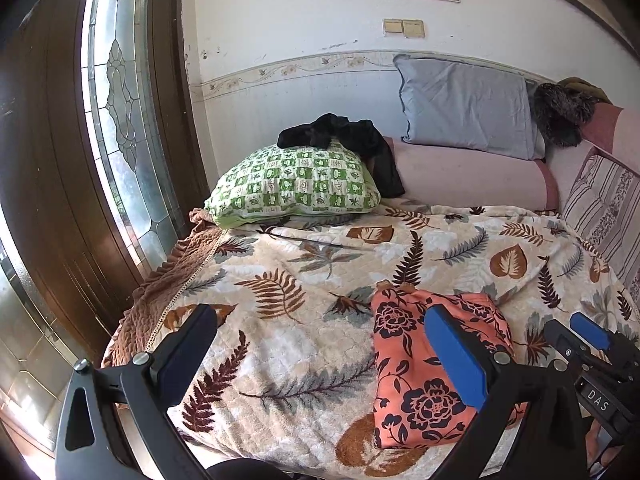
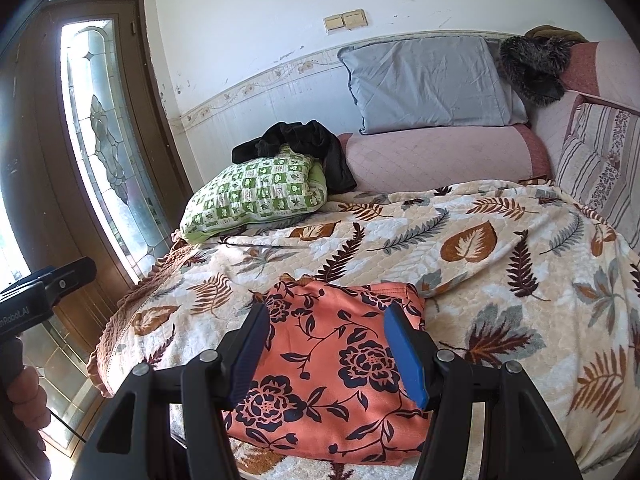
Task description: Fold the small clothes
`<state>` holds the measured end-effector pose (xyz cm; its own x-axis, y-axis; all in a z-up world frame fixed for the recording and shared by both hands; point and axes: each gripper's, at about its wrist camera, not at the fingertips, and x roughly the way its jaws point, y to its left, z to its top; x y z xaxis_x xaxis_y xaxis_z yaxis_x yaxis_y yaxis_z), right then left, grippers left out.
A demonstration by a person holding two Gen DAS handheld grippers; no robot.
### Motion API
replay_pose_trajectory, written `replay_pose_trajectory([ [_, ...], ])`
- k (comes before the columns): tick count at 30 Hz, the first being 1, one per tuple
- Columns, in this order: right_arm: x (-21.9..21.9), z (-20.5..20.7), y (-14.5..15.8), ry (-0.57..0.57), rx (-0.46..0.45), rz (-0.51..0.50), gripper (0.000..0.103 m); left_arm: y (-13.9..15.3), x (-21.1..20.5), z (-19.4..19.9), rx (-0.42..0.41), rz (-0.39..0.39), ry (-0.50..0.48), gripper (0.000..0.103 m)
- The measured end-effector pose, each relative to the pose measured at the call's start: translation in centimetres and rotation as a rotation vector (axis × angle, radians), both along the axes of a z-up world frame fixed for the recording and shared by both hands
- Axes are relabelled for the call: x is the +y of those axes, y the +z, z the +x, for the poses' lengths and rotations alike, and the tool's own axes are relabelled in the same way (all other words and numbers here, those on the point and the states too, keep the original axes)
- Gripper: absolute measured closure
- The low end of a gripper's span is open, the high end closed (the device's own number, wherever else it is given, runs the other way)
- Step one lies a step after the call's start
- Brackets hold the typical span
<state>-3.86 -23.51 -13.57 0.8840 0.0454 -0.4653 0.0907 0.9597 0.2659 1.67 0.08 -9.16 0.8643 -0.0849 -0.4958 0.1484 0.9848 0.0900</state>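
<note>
My left gripper [image 1: 320, 344] hangs over the bed with its jaws spread wide and nothing between them, one black finger over the leaf-printed cream blanket [image 1: 304, 280] and the blue-padded finger [image 1: 456, 356] over the left part of the folded salmon-orange cloth with dark navy flowers [image 1: 416, 376]. That small garment lies flat on the blanket near the bed's front edge, folded into a compact, roughly rectangular packet. My right gripper [image 2: 326, 348] hovers just above the same cloth [image 2: 332, 364], its jaws apart too, with the blue pads [image 2: 404, 356] standing over the fabric on either side of its middle; I cannot tell whether the tips touch it, but they do not pinch it. In the left wrist view the right gripper [image 1: 584, 340] shows at the right edge, close beside the cloth. In the right wrist view my left hand [image 2: 28, 396] shows at the far left, wrapped around its handle. Farther back on the bed a green-and-white checked pillow [image 1: 296, 184] lies with a crumpled black garment [image 1: 344, 136] draped over its top. Behind it a grey-blue pillow [image 1: 468, 112] leans against the white wall [image 1: 288, 20] on a pink bolster [image 1: 472, 176]. A brown wooden door with leaded glass [image 1: 120, 120] stands to the left of the bed.
</note>
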Motion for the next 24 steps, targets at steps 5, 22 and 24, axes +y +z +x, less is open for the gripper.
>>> replay_pose_trajectory([
  [5,0.5,0.2,-0.1,0.015,0.003,-0.004,0.04,-0.2,0.3,0.2,0.007,-0.006,-0.001,0.0],
  [22,2.1,1.0,-0.6,0.048,0.012,-0.024,0.04,-1.3,0.6,1.1,0.006,-0.026,-0.009,0.0],
  [24,1.7,1.3,-0.9,0.045,0.02,-0.021,0.04,-1.9,0.6,2.2,0.029,-0.023,-0.008,0.0],
])
